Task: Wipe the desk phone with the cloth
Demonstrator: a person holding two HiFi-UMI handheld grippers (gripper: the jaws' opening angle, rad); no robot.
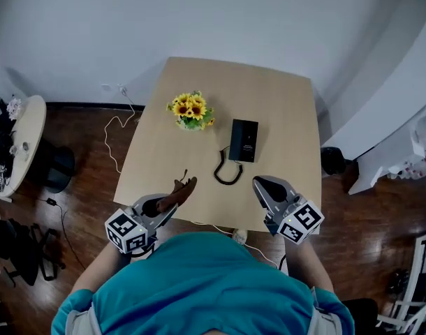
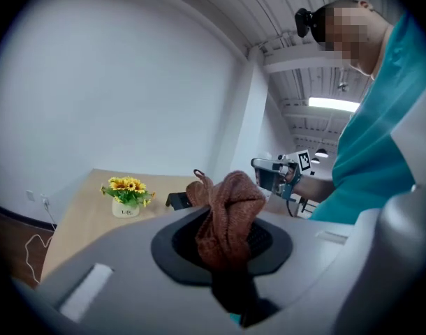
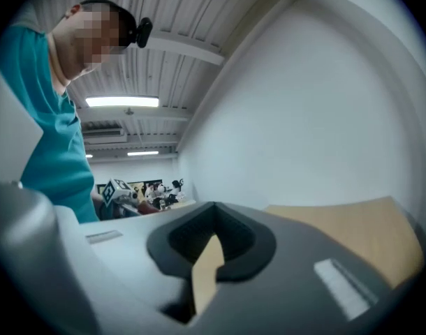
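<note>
A black desk phone [image 1: 244, 139] lies right of centre on the wooden table [image 1: 283, 110], and its coiled cord [image 1: 227, 173] loops toward the front edge. My left gripper [image 1: 172, 197] is shut on a bunched brown cloth [image 1: 179, 191] above the table's front left edge. In the left gripper view the cloth [image 2: 225, 215] sticks up between the jaws, with the phone [image 2: 178, 200] small behind it. Near the front right edge, right of the cord, my right gripper [image 1: 260, 183] is shut with nothing in it. Only a thin slit shows between its jaws [image 3: 209, 257].
A small pot of sunflowers [image 1: 191, 112] stands left of the phone. A white cable [image 1: 115, 132] trails over the floor at the table's left. A round side table [image 1: 24, 142] and a black stool [image 1: 59, 167] stand at far left, white furniture [image 1: 391, 128] at right.
</note>
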